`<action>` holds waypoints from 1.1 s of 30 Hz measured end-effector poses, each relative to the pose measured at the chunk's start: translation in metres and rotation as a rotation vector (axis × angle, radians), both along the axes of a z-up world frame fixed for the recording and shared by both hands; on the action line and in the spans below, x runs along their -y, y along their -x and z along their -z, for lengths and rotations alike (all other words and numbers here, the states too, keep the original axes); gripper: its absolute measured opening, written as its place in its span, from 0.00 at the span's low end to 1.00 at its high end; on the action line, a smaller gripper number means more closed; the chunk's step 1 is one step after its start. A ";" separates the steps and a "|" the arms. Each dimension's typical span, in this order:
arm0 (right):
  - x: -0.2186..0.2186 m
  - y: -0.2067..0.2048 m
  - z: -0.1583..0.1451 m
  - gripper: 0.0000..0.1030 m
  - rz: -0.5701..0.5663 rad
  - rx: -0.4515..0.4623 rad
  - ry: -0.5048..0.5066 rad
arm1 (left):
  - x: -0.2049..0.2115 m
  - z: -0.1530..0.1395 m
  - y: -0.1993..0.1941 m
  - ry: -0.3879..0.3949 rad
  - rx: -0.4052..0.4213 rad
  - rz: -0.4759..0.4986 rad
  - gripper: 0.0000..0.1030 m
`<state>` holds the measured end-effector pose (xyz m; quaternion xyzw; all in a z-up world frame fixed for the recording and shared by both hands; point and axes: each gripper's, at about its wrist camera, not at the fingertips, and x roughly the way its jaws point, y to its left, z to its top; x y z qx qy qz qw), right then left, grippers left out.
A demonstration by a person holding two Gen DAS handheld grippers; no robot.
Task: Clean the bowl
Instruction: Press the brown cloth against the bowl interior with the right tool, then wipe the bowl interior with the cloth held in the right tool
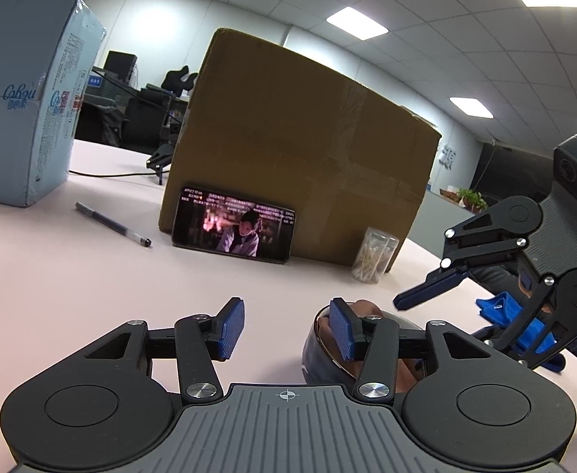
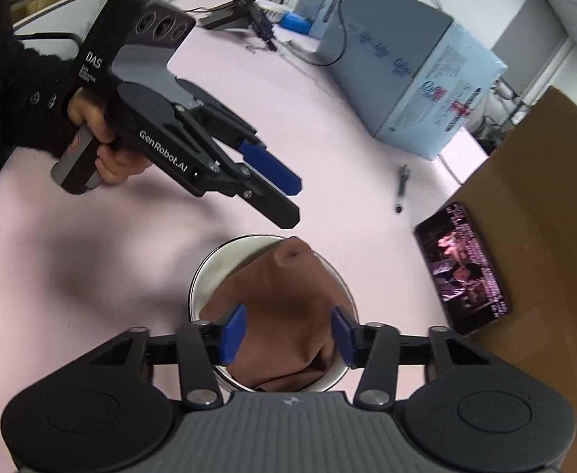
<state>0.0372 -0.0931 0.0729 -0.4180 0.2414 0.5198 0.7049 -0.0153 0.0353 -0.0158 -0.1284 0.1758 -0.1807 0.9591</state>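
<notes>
My left tool hangs above the table, fingers spread with nothing between them; its right pad sits just over the near rim of the bowl, not pinching it. My left hand grips the handle, dark fuzzy sleeve behind it. Far left of this tool, a pale blue wrapped box. Between that box and the tool's line, a pen lies flat on the table. Straight ahead of it, a phone with a lit screen leans against a big brown cardboard box. Just right of the phone, a clear jar of cotton swabs stands at the box's foot.

The bowl is metal, sits on the table right below and ahead of my right tool, just right of the left tool. A brown cloth fills it, bunched, one fold poking up at the far rim. My right tool points down into the bowl, fingers part spread on either side of the cloth; can't tell whether the pads touch the fabric, it doesn't look pinched. From the left view, the right tool comes in from the right edge over the bowl, with a blue cloth behind it at the table's edge. Right of my right tool: the phone and cardboard box.
</notes>
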 end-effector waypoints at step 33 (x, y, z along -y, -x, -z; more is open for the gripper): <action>-0.054 -0.028 0.037 0.20 0.004 -0.033 0.231 | 0.003 -0.003 0.005 -0.017 0.025 0.007 0.45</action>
